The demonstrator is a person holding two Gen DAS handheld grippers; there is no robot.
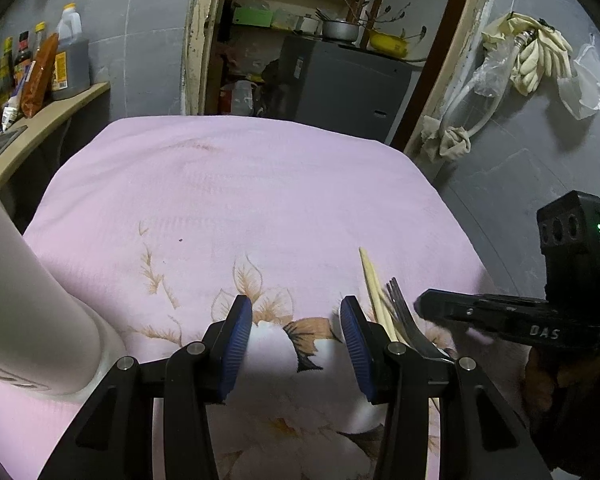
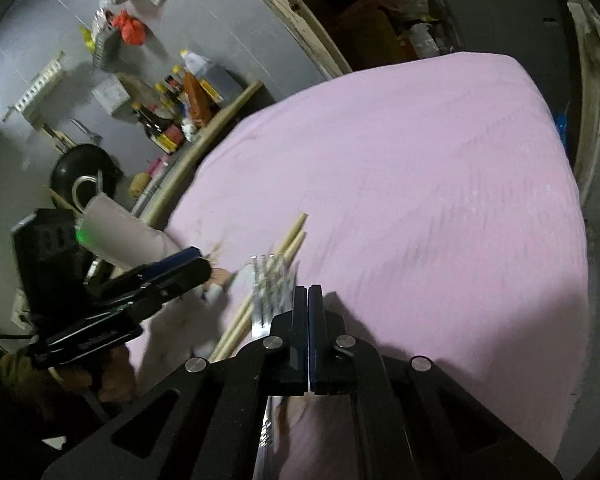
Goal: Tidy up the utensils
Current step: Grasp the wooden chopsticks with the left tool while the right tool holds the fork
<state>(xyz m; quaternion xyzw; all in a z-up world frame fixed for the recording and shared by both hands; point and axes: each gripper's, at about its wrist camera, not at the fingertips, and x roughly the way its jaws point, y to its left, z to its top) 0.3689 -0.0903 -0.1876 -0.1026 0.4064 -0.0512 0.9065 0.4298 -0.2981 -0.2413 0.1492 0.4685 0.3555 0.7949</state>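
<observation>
A metal fork (image 2: 268, 284) and a pair of wooden chopsticks (image 2: 292, 236) lie side by side on the pink flowered cloth (image 2: 420, 180). My right gripper (image 2: 308, 294) is shut just right of the fork's tines, pads together with nothing seen between them; the fork's handle runs under its left finger. In the left wrist view the chopsticks (image 1: 374, 288) and fork (image 1: 400, 308) lie right of my left gripper (image 1: 296, 304), which stands open over the cloth (image 1: 240, 184) and holds nothing. The right gripper (image 1: 422, 306) comes in from the right by the tines. A white cylindrical holder (image 1: 32, 300) stands at the left.
A wooden shelf (image 1: 48, 116) with sauce bottles (image 1: 72, 60) runs along the wall to the left. A doorway with a grey appliance (image 1: 340, 80) lies beyond the table's far edge. Rags and bags (image 1: 532, 56) hang on the right wall. A black wok (image 2: 84, 168) sits near the shelf.
</observation>
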